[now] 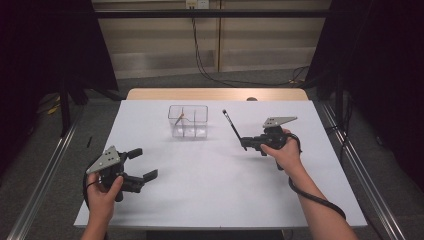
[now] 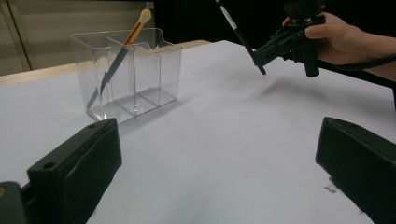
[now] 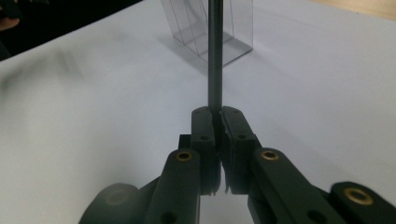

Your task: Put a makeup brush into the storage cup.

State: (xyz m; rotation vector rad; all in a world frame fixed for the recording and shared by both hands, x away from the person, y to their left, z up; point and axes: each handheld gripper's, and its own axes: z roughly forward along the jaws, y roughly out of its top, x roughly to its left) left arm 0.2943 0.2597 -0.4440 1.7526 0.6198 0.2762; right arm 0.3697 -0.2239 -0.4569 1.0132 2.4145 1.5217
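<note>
The right claw (image 1: 246, 143) is clamped on the lower end of a thin black pen-like stick (image 1: 231, 125), which slants up and away from it, lifted off the white counter (image 1: 210, 185). In the right gripper view the jaws press together around the stick, which points toward the clear plastic organizer (image 1: 188, 121). That divided organizer stands near the far middle of the counter, to the left of the stick, and a gold-handled makeup brush (image 2: 134, 31) leans in one of its compartments. The left claw (image 1: 142, 164) hovers near the counter's front left, jaws spread wide and holding nothing.
</note>
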